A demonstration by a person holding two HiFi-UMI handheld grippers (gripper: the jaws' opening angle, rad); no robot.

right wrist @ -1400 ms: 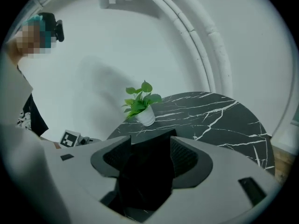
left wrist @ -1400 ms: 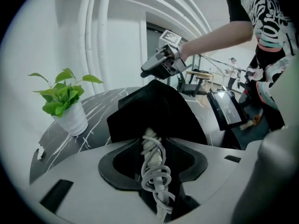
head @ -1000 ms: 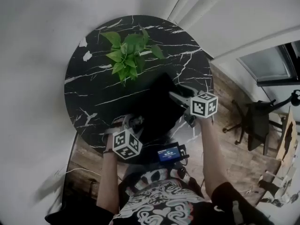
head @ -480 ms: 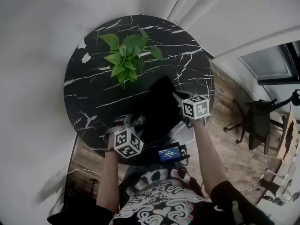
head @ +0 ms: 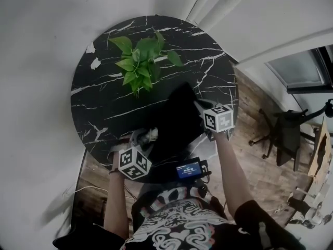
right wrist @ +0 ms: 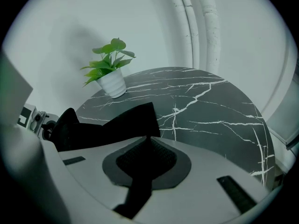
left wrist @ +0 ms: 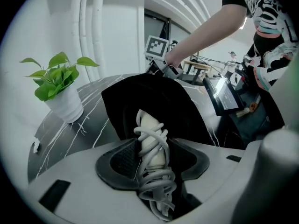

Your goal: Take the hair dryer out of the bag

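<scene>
Partly out: hair dryer (left wrist: 150,129), cord-wrapped, poking handle-first from bag (left wrist: 180,101) on desk (head: 104,103), clenched in left tool (left wrist: 152,158), jaws just tightened. Right tool (right wrist: 145,160), jaws just closed, pinching bag cloth. Left to do: pulling it fully clear

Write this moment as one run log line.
left gripper: shut on hair dryer | right gripper: jaws just closing onto black bag | hair dryer handle outside bag

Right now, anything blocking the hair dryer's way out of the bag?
Nothing visible. The hair dryer pokes handle-first from the bag. Jaws have just been closing: left hand-held gripper on its handle, right hand-held gripper on the bag's corner.
</scene>
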